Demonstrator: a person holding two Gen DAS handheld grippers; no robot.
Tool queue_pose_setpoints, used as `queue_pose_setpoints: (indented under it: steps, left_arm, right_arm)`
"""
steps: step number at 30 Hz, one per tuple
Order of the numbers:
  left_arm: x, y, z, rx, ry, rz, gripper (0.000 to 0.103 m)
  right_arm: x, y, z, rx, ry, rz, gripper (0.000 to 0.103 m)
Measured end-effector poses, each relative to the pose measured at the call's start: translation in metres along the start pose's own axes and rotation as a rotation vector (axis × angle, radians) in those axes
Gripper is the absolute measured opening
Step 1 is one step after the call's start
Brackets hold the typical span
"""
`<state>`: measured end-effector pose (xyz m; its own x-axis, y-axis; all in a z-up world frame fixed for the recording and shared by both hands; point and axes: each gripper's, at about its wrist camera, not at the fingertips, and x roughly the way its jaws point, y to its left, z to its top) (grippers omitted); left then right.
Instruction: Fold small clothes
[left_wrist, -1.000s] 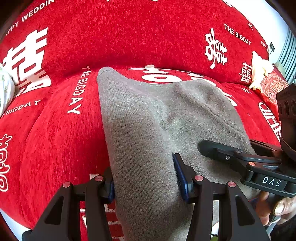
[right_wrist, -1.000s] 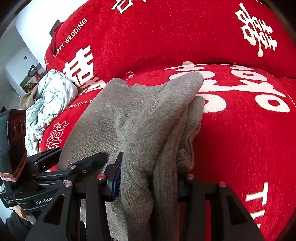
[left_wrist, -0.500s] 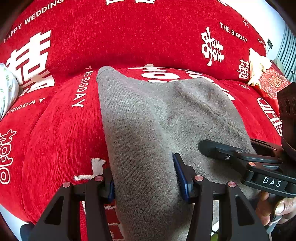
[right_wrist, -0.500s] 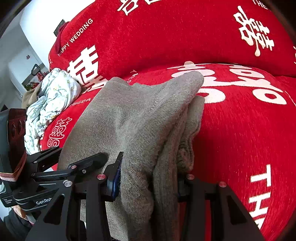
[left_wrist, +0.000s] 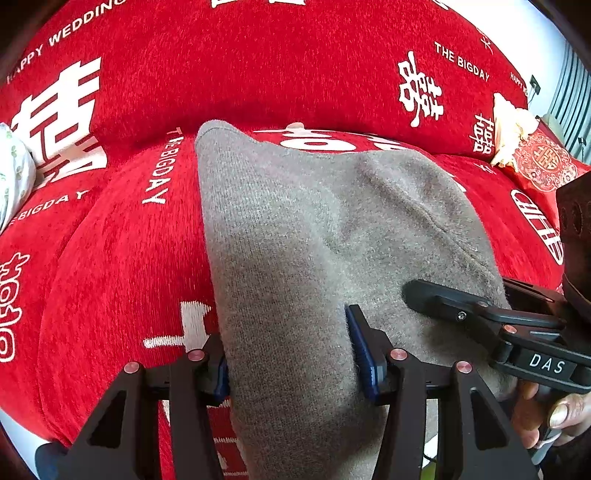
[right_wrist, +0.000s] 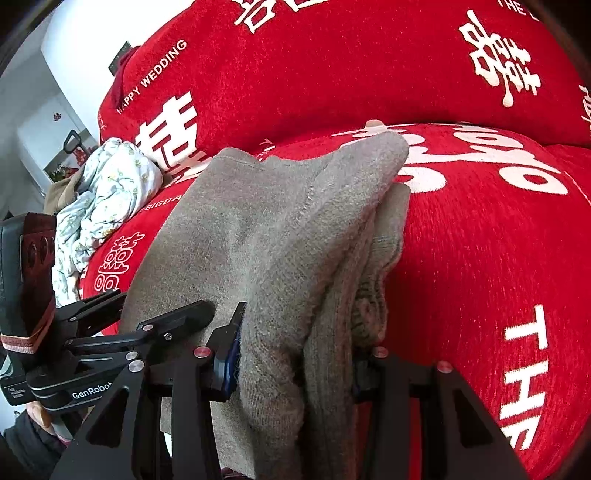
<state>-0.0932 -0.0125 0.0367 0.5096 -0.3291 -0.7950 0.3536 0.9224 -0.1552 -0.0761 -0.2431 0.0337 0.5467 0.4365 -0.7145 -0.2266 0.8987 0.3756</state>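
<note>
A grey knitted garment (left_wrist: 306, 236) lies folded in layers on a red sofa seat, its far end near the backrest. My left gripper (left_wrist: 291, 358) is shut on its near left part, cloth bunched between the blue pads. My right gripper (right_wrist: 295, 365) is shut on the thick stacked right edge of the garment (right_wrist: 280, 229). The right gripper also shows in the left wrist view (left_wrist: 480, 317), lying on the cloth at right. The left gripper shows in the right wrist view (right_wrist: 122, 332) at left.
The red sofa cover (left_wrist: 110, 258) has white lettering. A pale floral cloth pile (right_wrist: 107, 192) lies at the sofa's left end. A red embroidered cushion (left_wrist: 543, 162) and a cream item sit at the right end. A white wall stands behind.
Both grippers have drawn back slightly toward the sofa's front edge with the garment still held; more of the red seat shows. The grips have not changed.
</note>
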Motion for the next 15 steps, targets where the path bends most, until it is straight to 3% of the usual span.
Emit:
queue_pose_setpoints:
  steps: [5, 9, 13, 15]
  left_arm:
    - [-0.004, 0.007, -0.002, -0.015, -0.001, 0.038, 0.076]
    - [-0.022, 0.016, 0.003, -0.025, -0.047, 0.076, 0.076]
    - [-0.03, 0.037, 0.018, -0.107, -0.082, 0.083, 0.076]
    - [-0.021, 0.041, 0.025, -0.117, -0.054, 0.104, 0.076]
  right_arm:
    - [0.0, -0.007, -0.002, 0.006, 0.002, -0.01, 0.061]
    - [-0.015, -0.008, -0.001, -0.01, -0.033, -0.046, 0.063]
    - [-0.041, 0.0, 0.007, -0.068, -0.152, -0.134, 0.063]
    - [-0.051, 0.004, 0.014, -0.076, -0.191, -0.083, 0.064]
